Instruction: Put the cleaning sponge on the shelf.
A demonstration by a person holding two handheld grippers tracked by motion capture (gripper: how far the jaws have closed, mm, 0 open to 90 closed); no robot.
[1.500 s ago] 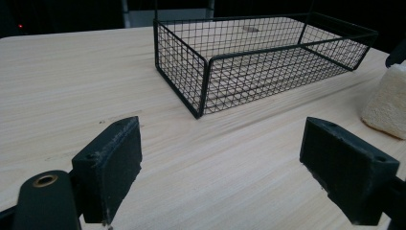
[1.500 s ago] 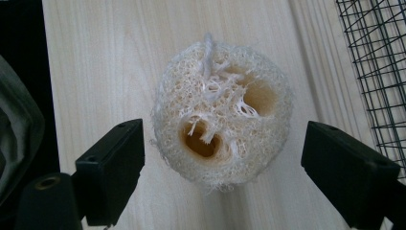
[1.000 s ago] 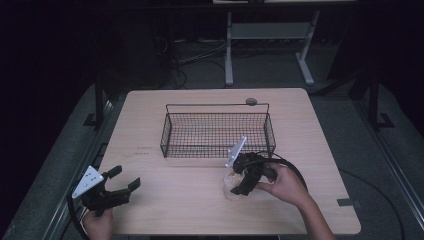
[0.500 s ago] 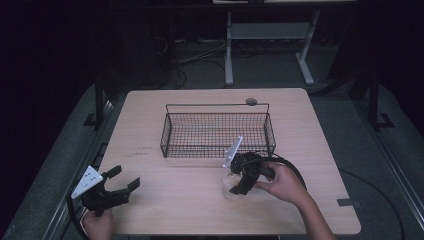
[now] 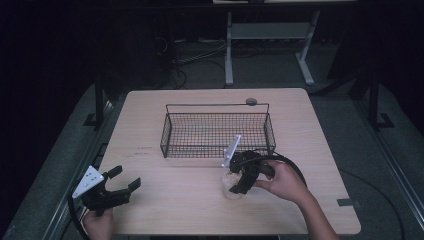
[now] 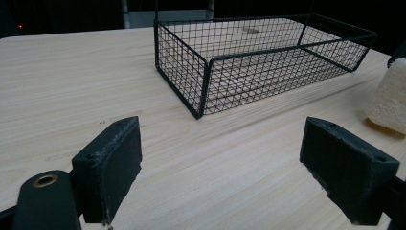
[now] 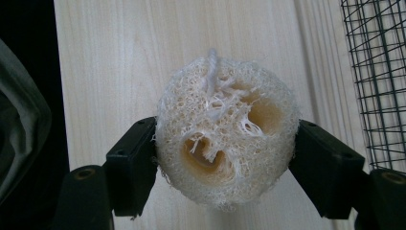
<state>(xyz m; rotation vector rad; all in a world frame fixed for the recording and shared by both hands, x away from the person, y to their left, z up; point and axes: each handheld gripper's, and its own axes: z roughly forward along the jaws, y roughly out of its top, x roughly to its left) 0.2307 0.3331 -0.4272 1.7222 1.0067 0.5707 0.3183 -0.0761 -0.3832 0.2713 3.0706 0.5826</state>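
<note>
Loofah sponge [image 7: 224, 132] pinched between jaws of right gripper [image 5: 239, 181], wire basket [image 5: 217, 131] just above it in frame; left gripper [image 5: 119, 189] wide open, empty, lower left.

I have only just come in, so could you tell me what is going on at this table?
A person holds a gripper in each hand at a light wooden table. The right gripper has its jaws closed on a round beige loofah sponge, just in front of the black wire basket. The left gripper waits open near the table's front left corner.
</note>
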